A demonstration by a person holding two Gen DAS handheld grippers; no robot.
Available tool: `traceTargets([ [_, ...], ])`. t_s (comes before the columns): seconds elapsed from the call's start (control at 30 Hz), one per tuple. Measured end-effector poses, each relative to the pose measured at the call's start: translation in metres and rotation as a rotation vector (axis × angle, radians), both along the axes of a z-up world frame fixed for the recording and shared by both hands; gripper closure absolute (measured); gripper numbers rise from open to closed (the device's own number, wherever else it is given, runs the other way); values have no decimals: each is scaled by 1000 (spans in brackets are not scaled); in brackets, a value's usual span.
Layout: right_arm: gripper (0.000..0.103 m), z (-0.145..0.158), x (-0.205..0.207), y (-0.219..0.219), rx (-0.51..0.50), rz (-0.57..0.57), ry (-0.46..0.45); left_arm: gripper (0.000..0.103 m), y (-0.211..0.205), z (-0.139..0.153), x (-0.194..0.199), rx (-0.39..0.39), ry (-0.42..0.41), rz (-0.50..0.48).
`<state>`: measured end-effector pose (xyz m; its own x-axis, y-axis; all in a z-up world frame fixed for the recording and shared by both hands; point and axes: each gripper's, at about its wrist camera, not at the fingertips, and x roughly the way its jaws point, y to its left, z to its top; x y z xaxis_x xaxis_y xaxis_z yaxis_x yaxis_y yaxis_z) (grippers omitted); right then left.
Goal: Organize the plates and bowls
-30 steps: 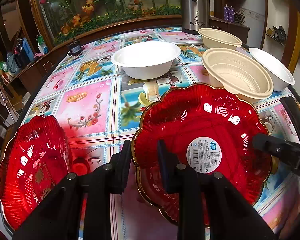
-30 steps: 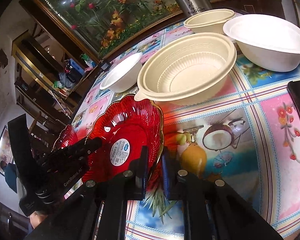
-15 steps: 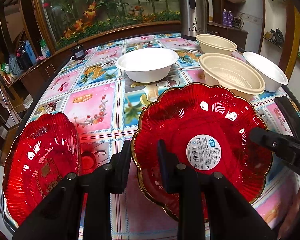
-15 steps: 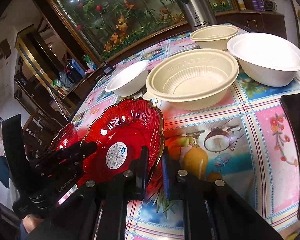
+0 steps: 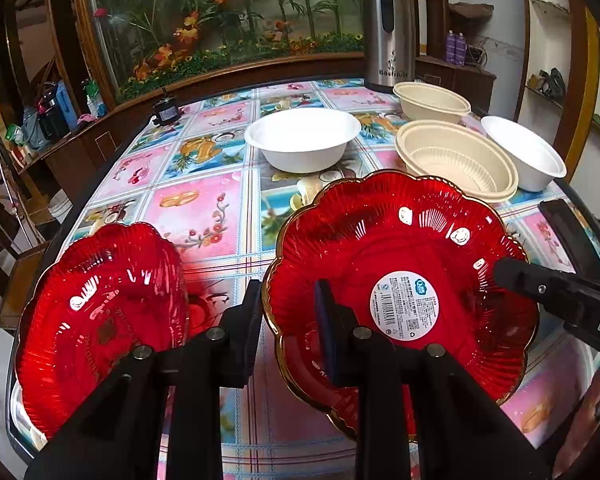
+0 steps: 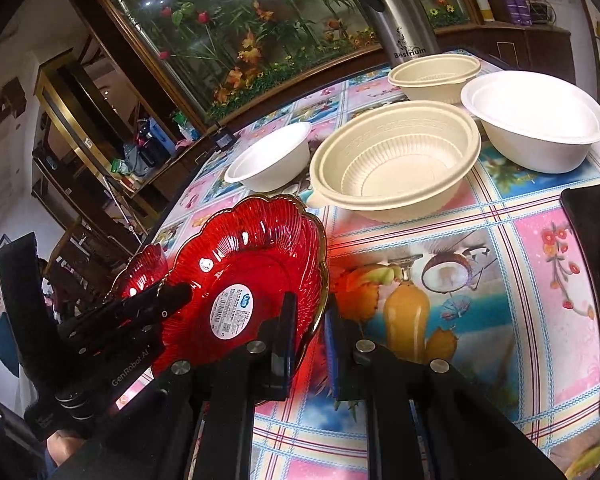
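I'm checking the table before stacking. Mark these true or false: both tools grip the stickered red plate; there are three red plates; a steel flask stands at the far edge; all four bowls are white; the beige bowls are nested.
Both tools, left tool and right tool, grip the stickered red plate: true.
Three red plates: false, the only other is the second red plate.
A steel flask stands at the far edge: true.
All four bowls white: false, two white, two beige.
Beige bowls nested: false, they stand apart.
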<state>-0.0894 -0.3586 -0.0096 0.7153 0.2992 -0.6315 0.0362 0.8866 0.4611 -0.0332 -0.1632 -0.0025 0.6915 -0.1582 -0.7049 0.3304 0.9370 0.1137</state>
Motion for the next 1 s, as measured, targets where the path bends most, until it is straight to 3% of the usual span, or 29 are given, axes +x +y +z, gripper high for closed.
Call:
traceTargets([
  [0.4,90,18,-1,16,-8,48,-38,80,27,33,-14,-43,-84,40],
  [1.0,90,40,12,60,-61,118,-55,80,70,44,-12,-99,-114,107],
])
